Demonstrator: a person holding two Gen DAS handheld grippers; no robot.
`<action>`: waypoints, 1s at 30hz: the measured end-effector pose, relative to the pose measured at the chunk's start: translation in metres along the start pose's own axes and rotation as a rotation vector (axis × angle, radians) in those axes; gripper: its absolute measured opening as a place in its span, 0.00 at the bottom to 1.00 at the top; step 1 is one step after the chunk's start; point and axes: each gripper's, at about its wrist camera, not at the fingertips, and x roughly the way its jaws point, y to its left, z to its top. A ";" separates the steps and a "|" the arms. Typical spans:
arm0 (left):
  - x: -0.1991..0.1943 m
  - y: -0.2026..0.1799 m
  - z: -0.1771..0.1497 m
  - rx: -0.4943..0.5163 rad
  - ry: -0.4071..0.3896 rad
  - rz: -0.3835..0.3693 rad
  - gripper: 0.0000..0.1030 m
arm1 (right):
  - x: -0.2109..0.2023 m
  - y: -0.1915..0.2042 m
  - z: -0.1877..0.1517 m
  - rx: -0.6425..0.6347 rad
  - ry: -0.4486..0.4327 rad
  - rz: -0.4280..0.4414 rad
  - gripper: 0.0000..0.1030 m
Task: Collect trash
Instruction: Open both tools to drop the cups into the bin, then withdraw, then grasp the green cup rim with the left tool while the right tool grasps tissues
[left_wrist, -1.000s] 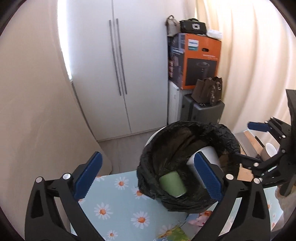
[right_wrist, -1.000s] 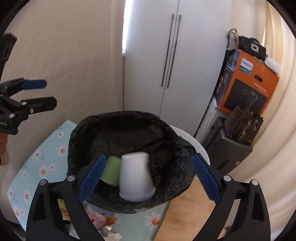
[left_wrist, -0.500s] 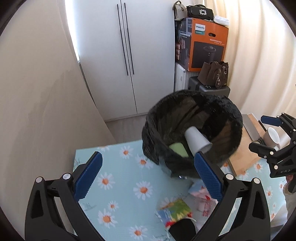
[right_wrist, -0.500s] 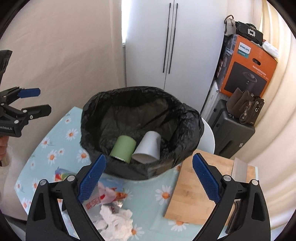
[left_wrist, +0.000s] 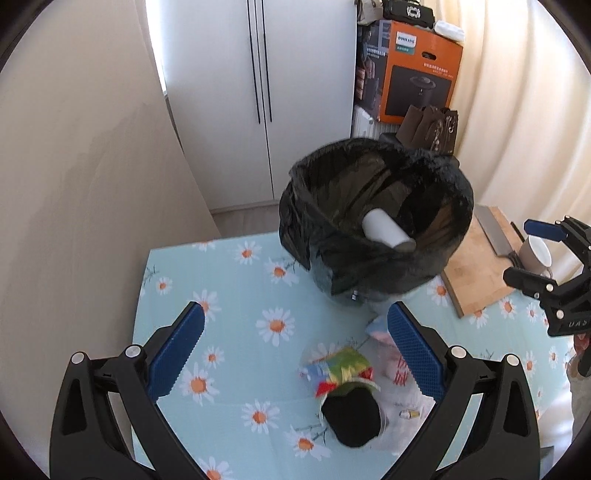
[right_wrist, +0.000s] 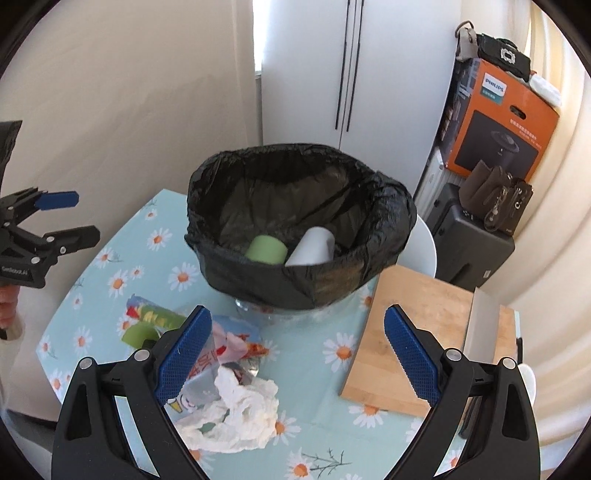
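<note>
A bin lined with a black bag (left_wrist: 373, 206) (right_wrist: 295, 221) stands on the daisy tablecloth. Inside lie a white cup (left_wrist: 386, 229) (right_wrist: 312, 251) and a green cup (right_wrist: 266, 250). On the cloth in front lie a colourful wrapper (left_wrist: 341, 365) (right_wrist: 151, 317), a plastic packet (right_wrist: 221, 347) and crumpled white tissue (right_wrist: 240, 410). My left gripper (left_wrist: 295, 350) is open and empty above the wrapper. My right gripper (right_wrist: 295, 350) is open and empty above the tissue and packet. Each gripper shows in the other's view, the right (left_wrist: 550, 273) and the left (right_wrist: 40, 229).
A wooden cutting board (right_wrist: 424, 325) (left_wrist: 476, 266) with a cleaver (right_wrist: 484, 325) lies right of the bin. A white mug (left_wrist: 537, 254) stands beyond it. A black round object (left_wrist: 351, 415) sits by the wrapper. A wardrobe (left_wrist: 258, 92), boxes and curtains stand behind.
Both grippers have pulled back and up from the bin. The table and the trash on it have come into view. Both stay open.
</note>
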 end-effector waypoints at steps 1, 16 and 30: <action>0.000 0.000 -0.004 -0.003 0.006 0.003 0.94 | 0.000 0.000 -0.003 -0.001 0.004 0.000 0.88; 0.014 0.006 -0.055 -0.070 0.098 -0.060 0.94 | 0.008 0.010 -0.040 -0.016 0.107 0.012 0.88; 0.039 0.008 -0.086 -0.066 0.184 -0.112 0.87 | 0.041 0.014 -0.077 0.025 0.218 0.062 0.88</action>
